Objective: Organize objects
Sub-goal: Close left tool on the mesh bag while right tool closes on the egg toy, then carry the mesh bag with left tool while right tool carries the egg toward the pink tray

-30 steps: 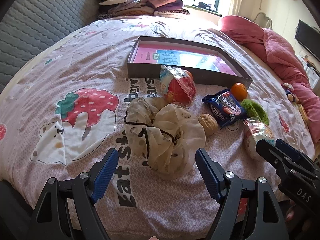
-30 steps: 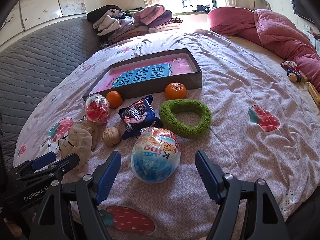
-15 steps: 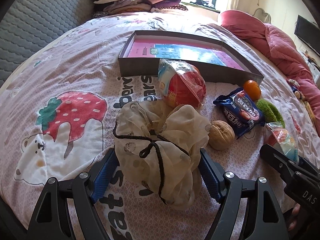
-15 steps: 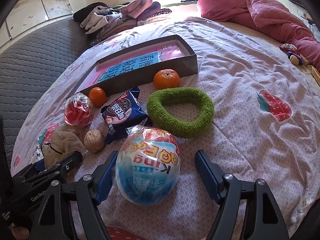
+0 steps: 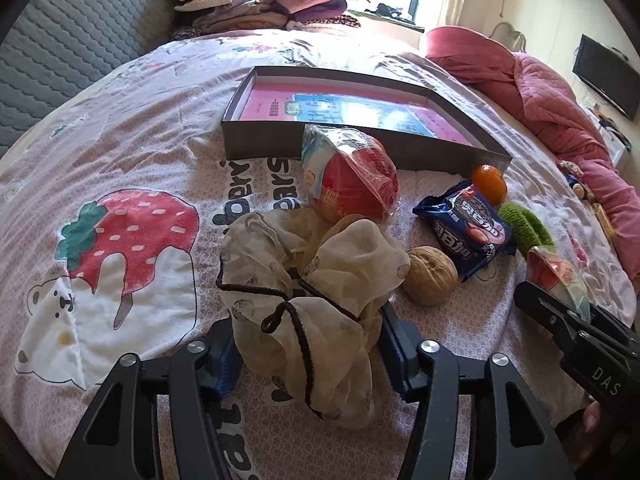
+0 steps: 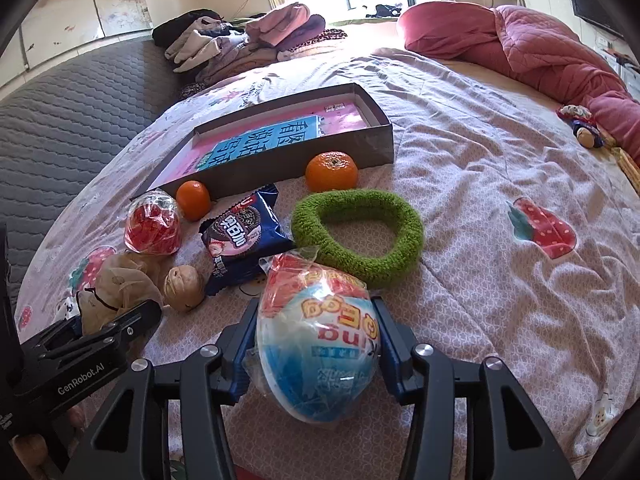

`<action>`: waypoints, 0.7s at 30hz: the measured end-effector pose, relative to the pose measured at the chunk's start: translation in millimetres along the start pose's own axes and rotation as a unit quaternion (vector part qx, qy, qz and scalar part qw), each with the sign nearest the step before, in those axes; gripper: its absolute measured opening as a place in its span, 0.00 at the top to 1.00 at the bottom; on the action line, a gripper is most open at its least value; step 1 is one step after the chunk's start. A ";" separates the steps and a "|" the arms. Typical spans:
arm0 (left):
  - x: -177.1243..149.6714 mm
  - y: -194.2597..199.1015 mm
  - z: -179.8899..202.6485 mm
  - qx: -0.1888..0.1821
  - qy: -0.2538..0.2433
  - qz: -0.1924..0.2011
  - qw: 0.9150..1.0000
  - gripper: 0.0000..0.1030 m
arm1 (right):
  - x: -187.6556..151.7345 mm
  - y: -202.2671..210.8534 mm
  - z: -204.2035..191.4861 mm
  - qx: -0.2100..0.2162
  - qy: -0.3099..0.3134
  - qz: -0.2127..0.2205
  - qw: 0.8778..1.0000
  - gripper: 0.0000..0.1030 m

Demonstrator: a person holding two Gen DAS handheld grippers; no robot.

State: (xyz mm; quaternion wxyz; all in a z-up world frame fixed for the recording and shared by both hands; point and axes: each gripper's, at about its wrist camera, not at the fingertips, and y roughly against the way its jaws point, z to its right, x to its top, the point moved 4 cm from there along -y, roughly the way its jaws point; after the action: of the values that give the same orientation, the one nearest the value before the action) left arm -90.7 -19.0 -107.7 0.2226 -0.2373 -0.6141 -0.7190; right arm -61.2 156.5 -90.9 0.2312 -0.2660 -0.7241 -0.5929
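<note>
In the left wrist view, the left gripper (image 5: 308, 354) has just been closing and its blue pads now press both sides of the cream scrunchie (image 5: 316, 300) lying on the bed (image 5: 120, 152), beside a walnut (image 5: 430, 276).

In the right wrist view, the right gripper (image 6: 314, 354) has likewise been closing, and its pads clamp the wrapped toy egg (image 6: 318, 344), which sits just before the green ring (image 6: 360, 236), well short of the box (image 6: 372, 140).

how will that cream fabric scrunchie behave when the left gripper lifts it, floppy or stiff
Probably floppy: the cream scrunchie is thin gathered fabric that already bulges past the left gripper, whose jaws have just been closing on it. It looks light for its bulk, so it should lift easily. Loose folds may sag and brush the walnut beside it.
</note>
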 end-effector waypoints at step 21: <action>-2.1 43.3 12.2 -0.055 -0.006 0.039 0.998 0.82 | 7.7 27.2 -16.6 0.022 0.037 0.045 0.998 0.50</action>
State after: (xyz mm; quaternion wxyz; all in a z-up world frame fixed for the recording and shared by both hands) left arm -61.7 -13.2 -73.8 0.2328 -0.2773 -0.5654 -0.7411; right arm -48.8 145.3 -62.7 0.2902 -0.2710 -0.7148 -0.5757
